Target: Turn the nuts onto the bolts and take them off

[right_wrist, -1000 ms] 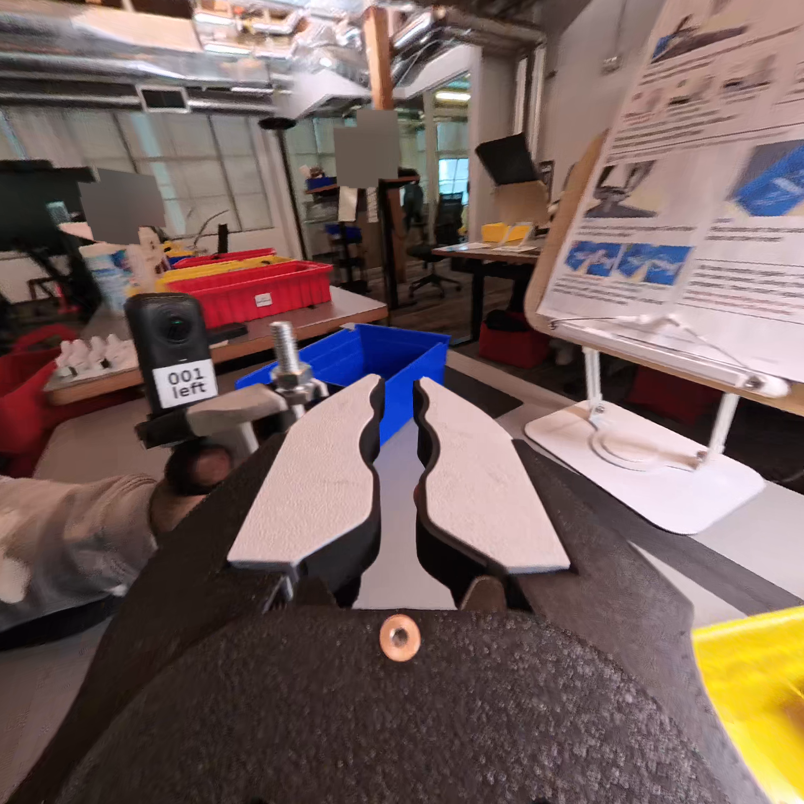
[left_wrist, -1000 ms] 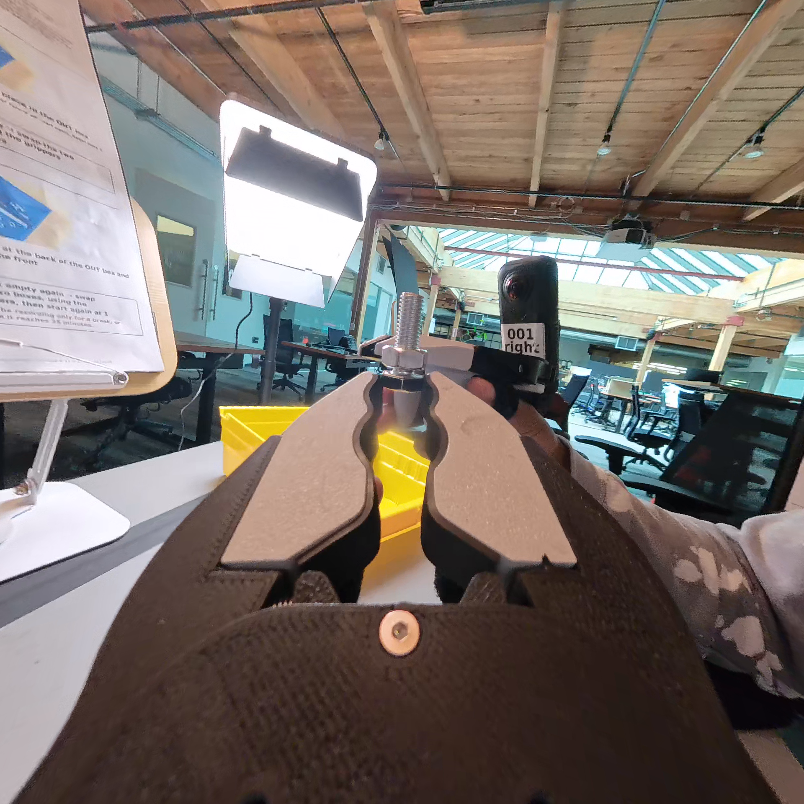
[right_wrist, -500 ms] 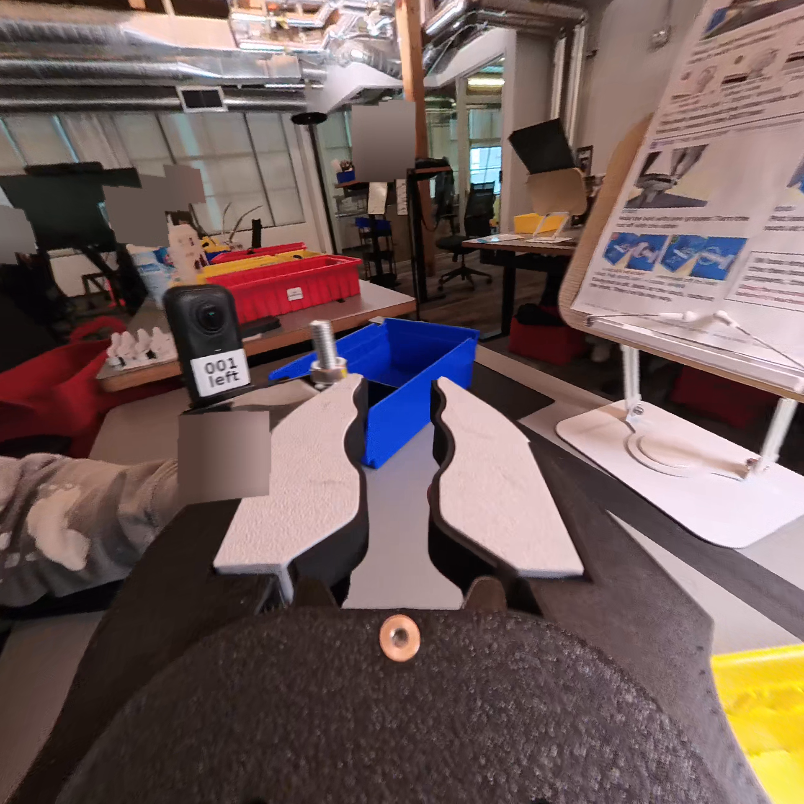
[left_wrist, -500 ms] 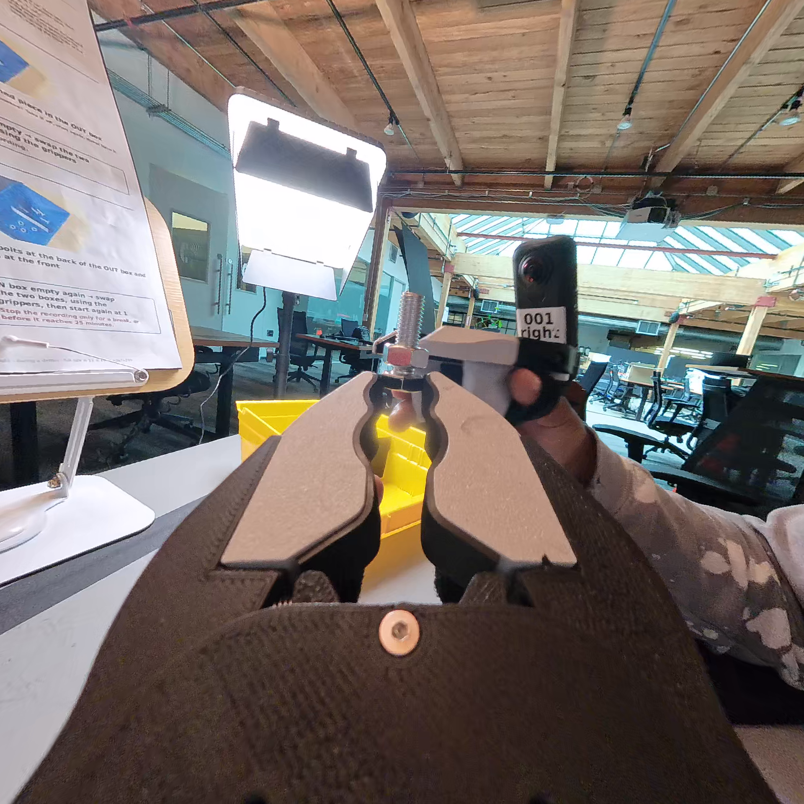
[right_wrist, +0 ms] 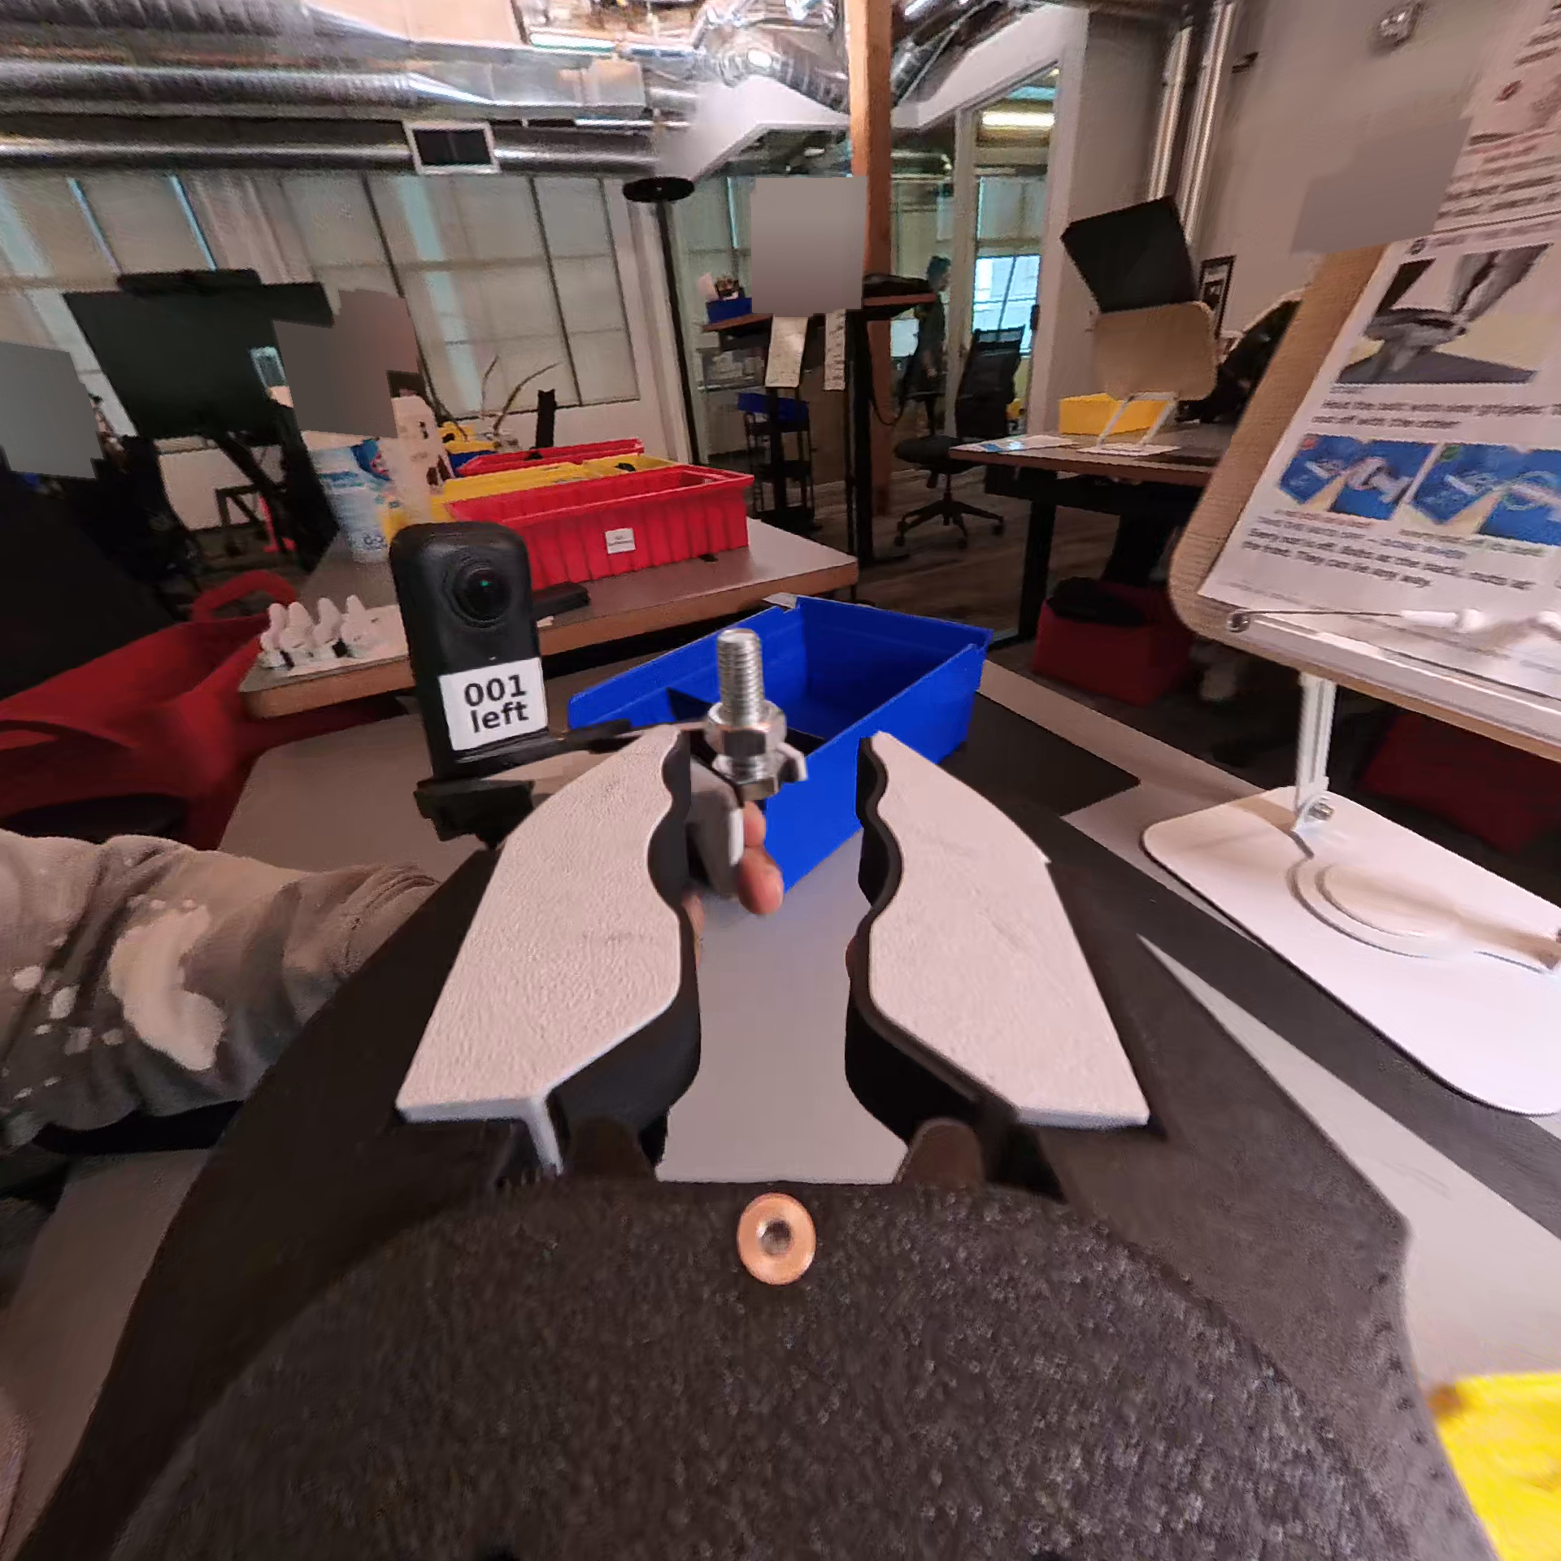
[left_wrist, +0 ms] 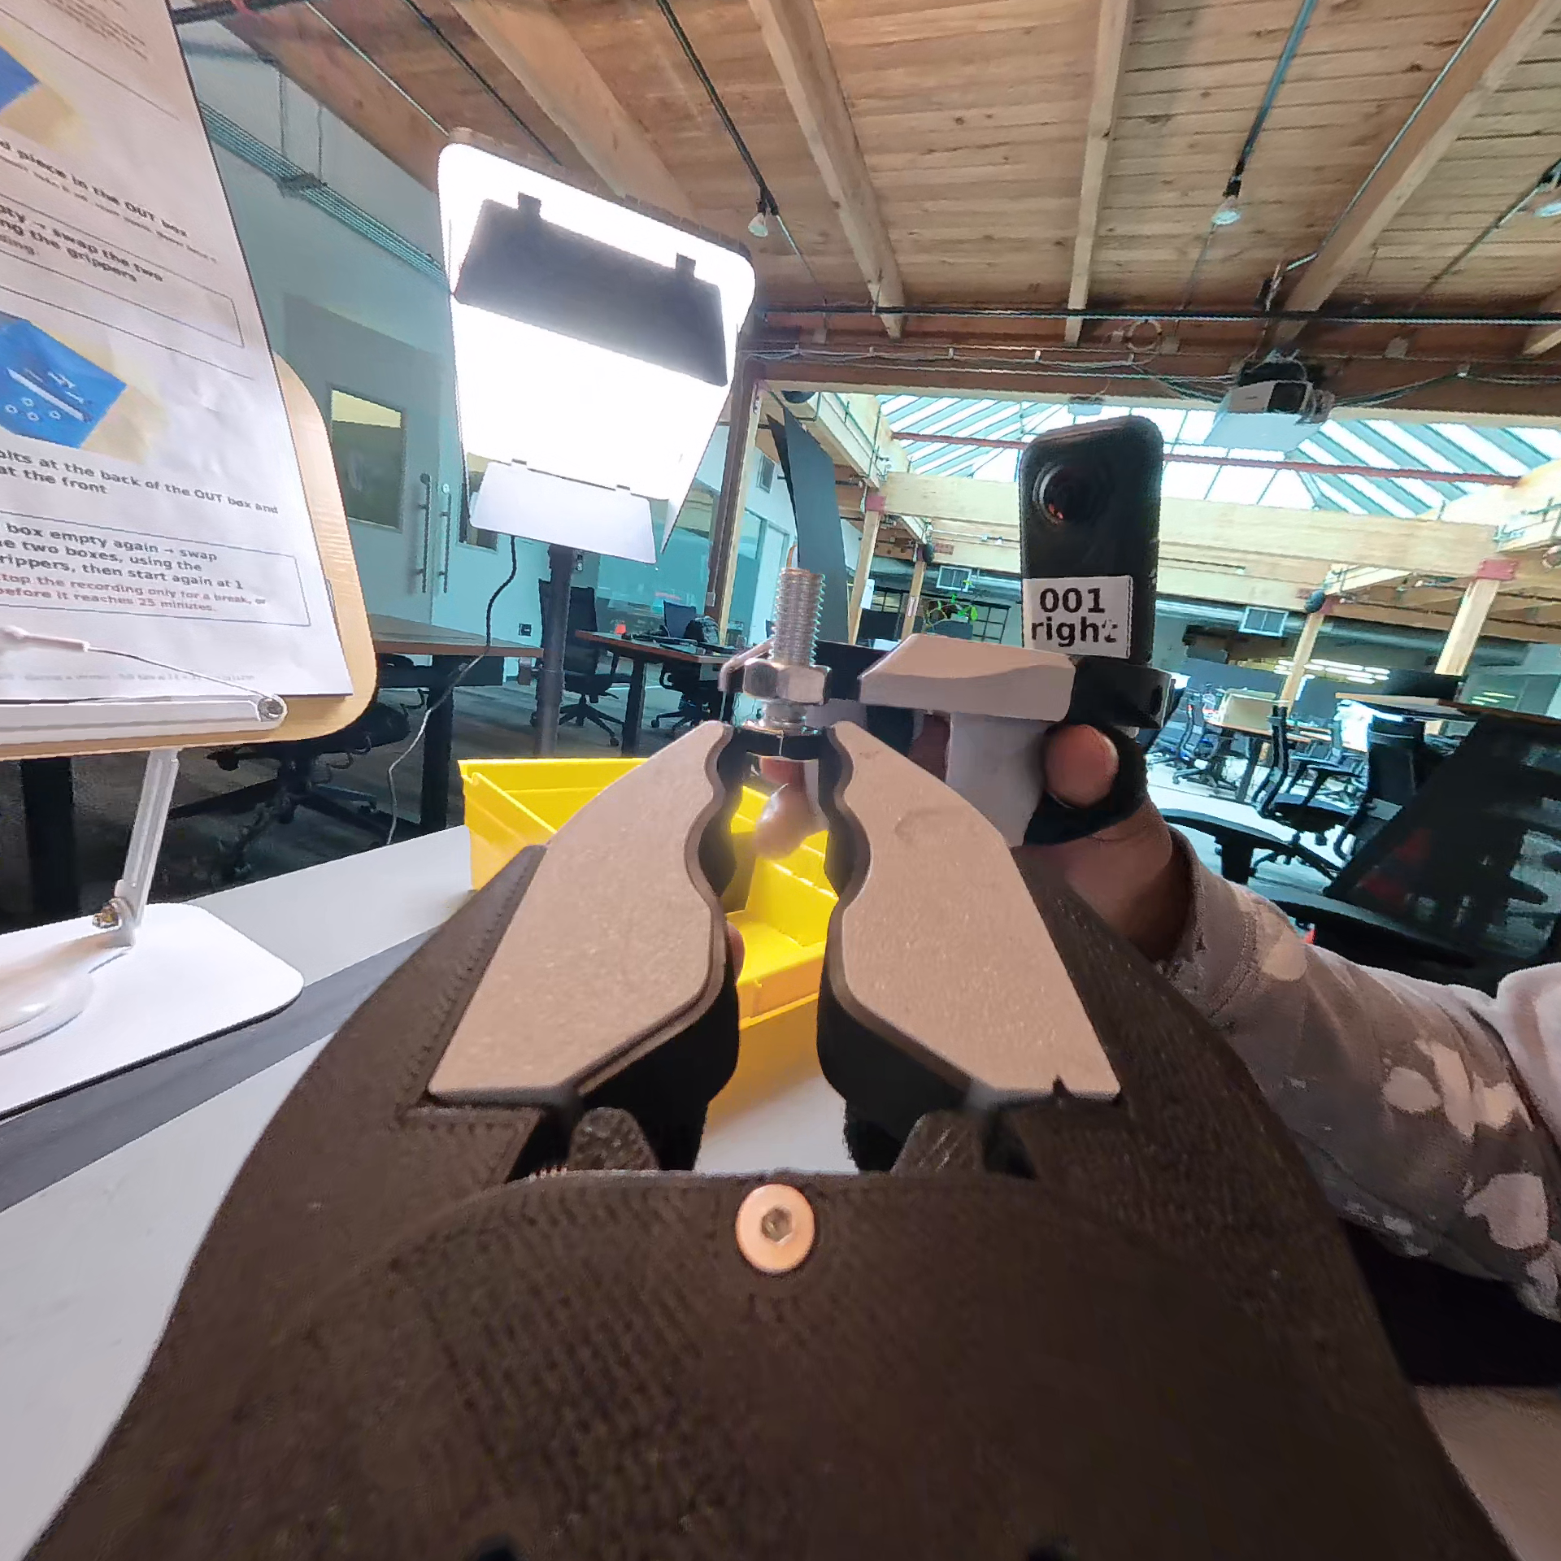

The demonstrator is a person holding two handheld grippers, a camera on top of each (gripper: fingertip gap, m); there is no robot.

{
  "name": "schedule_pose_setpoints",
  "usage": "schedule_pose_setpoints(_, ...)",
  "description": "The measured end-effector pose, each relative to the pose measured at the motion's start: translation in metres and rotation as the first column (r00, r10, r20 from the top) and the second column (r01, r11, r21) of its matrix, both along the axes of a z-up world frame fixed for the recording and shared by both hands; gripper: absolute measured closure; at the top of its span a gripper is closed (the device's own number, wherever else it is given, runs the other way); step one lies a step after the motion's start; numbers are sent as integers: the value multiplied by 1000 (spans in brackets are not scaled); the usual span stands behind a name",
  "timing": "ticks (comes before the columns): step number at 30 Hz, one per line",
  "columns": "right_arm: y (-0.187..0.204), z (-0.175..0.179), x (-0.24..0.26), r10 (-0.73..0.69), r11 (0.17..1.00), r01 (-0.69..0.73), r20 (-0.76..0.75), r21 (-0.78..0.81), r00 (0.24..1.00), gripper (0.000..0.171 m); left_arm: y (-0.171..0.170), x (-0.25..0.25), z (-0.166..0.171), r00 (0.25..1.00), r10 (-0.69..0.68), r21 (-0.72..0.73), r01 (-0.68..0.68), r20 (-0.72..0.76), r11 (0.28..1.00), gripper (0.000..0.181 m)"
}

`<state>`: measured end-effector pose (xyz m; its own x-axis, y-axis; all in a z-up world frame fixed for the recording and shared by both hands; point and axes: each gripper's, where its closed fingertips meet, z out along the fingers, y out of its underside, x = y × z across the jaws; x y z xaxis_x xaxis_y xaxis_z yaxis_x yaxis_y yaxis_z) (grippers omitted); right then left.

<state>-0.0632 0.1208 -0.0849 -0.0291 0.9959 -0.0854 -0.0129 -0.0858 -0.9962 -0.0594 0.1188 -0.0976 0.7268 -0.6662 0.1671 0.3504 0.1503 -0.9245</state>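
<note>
Your left claw is clamped on the bolt head at frame centre, threads upright, the nut low on them. Your right claw gapes wide around it, empty; next, close it squarely on the nut's flats.

Both views are brightly and evenly lit. In the left wrist view a studio light panel, above and left of the left gripper, is blown out to pure white, and daylight is admitted through skylights beyond it. The bolt at its tips is rendered sharply. In the right wrist view softer window light is seen far ahead — motion blur is spread across the instruction sheet right of the right gripper. Straight lines are bowed at the edges by the wide lens.
</note>
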Motion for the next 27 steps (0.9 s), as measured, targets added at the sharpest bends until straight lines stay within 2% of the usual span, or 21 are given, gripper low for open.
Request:
schedule_pose_setpoints(3, 6, -3, 0, -12, 1000, 12, 1, -16, 1000, 130, 0, 0, 0, 1000, 5, -8, -5, 1, 1000, 163)
schedule_pose_setpoints(4, 17, -4, 3, -46, 998, 47, 7, -51, 999, 148, -3, -1, 3, 1000, -14, 11, 14, 16, 1000, 163)
schedule_pose_setpoints(5, 29, -3, 8, -96, 994, 96, -8, -54, 995, 148, -2, -3, 4, 1000, -7, 6, 7, 20, 1000, 163)
schedule_pose_setpoints(7, 33, -2, 14, -93, 994, 92, -9, -52, 996, 142, -3, -5, 6, 1000, 2, 14, -2, 10, 1000, 163)
schedule_pose_setpoints(12, 2, 2, 1, -10, 1000, 10, -9, -10, 1000, 134, 1, 1, -1, 1000, -2, -9, 2, -6, 1000, 163)
schedule_pose_setpoints(14, 5, -2, -1, -28, 1000, 28, 0, -1, 1000, 132, 0, 1, -1, 1000, 1, -12, -1, -3, 1000, 163)
schedule_pose_setpoints(15, 11, -1, 2, -37, 999, 36, -8, -19, 999, 137, -1, 0, 1, 1000, -7, -5, 7, 10, 1000, 163)
schedule_pose_setpoints(16, 25, -1, 7, -91, 995, 91, -13, -45, 996, 148, -2, -2, 3, 1000, -15, -2, 15, 21, 1000, 163)
schedule_pose_setpoints(17, 35, 0, 12, -129, 990, 127, -26, -53, 991, 149, -2, -4, 5, 1000, -7, 2, 7, 18, 1000, 163)
schedule_pose_setpoints(19, 36, 3, 17, -117, 992, 115, -29, -51, 993, 143, -2, -5, 5, 1000, 0, 3, 0, 10, 1000, 163)
schedule_pose_setpoints(24, 3, 2, 1, -15, 1000, 15, -7, -8, 1000, 131, 1, 0, -2, 1000, -5, -15, 5, 1, 1000, 163)
schedule_pose_setpoints(27, 11, -1, 2, -44, 999, 44, -2, -8, 999, 128, 1, 0, -1, 1000, 5, -19, -5, -2, 1000, 163)
